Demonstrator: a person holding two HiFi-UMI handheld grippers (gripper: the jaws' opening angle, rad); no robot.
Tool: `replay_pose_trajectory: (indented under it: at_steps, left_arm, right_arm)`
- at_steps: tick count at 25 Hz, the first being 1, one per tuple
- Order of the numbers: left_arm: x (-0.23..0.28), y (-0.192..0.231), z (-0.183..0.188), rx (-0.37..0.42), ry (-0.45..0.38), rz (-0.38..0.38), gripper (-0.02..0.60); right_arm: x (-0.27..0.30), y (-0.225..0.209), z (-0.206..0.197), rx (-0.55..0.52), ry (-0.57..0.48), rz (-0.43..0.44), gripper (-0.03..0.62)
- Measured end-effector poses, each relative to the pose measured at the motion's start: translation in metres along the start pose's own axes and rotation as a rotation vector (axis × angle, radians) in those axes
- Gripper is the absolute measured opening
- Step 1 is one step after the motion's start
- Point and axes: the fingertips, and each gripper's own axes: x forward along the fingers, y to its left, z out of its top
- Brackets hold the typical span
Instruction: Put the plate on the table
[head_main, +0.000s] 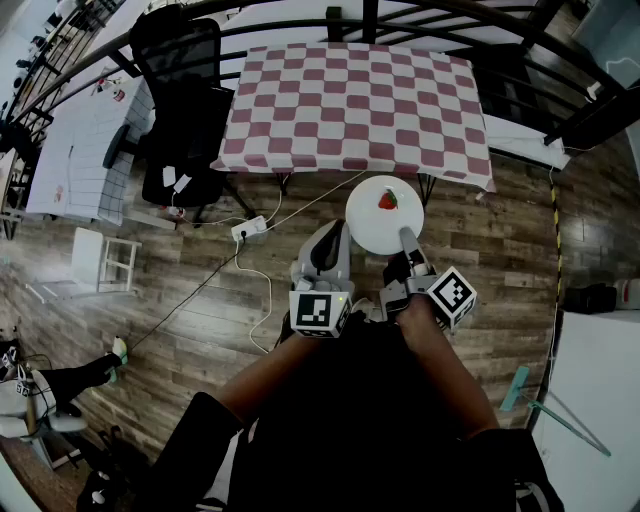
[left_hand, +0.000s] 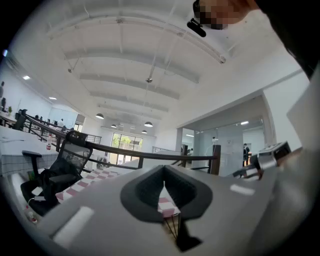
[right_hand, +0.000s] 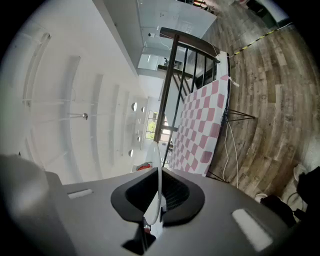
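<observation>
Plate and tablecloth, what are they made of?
The plate looks like white glazed ceramic or hard plastic: it is smooth, thin-rimmed and evenly white, and I can't tell which. The tablecloth looks like matte woven fabric: its red-and-white checks hang softly over the edge.

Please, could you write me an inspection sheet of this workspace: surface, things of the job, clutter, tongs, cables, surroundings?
Surface: table with checked cloth; nothing seen on it.
Job's things: white plate carrying a small red piece of food, held over the wooden floor in front of the table, not yet on it.
Clutter: white rack and a long-handled tool on the floor.
Tongs: right tongs shut on the plate's rim; left tongs shut, empty.
Cables: power strip with a cable across the floor.
Surroundings: black office chair at the table's left; dark railing behind it.
</observation>
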Motion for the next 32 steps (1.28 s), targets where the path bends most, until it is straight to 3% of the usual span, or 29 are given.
replay_pose_trajectory:
  at_steps: [10,14,17,26,30,32]
  left_arm:
    - [-0.010,0.006,0.001,0.003,-0.001,0.042,0.009]
    - [-0.020,0.011,-0.005,0.011,0.010,0.065,0.009]
    - [-0.023,0.020,-0.011,0.005,0.022,0.086,0.009]
    - [0.013,0.033,-0.018,0.002,0.036,0.058,0.009]
    - [0.041,0.037,-0.015,-0.005,0.030,0.036,0.009]
    - [0.055,0.040,-0.014,-0.007,0.033,0.030,0.009]
  right_arm:
    - [-0.020,0.005,0.015,-0.081,-0.044,-0.023,0.017]
    - [-0.020,0.006,0.019,-0.074,-0.054,0.026,0.017]
    - [-0.019,-0.005,0.013,-0.062,-0.036,0.006,0.017]
    - [0.008,-0.008,0.016,-0.035,-0.036,0.000,0.017]
    - [0.018,-0.019,0.025,-0.050,-0.037,-0.088,0.017]
    - [0.036,-0.014,0.029,-0.033,-0.041,-0.055,0.018]
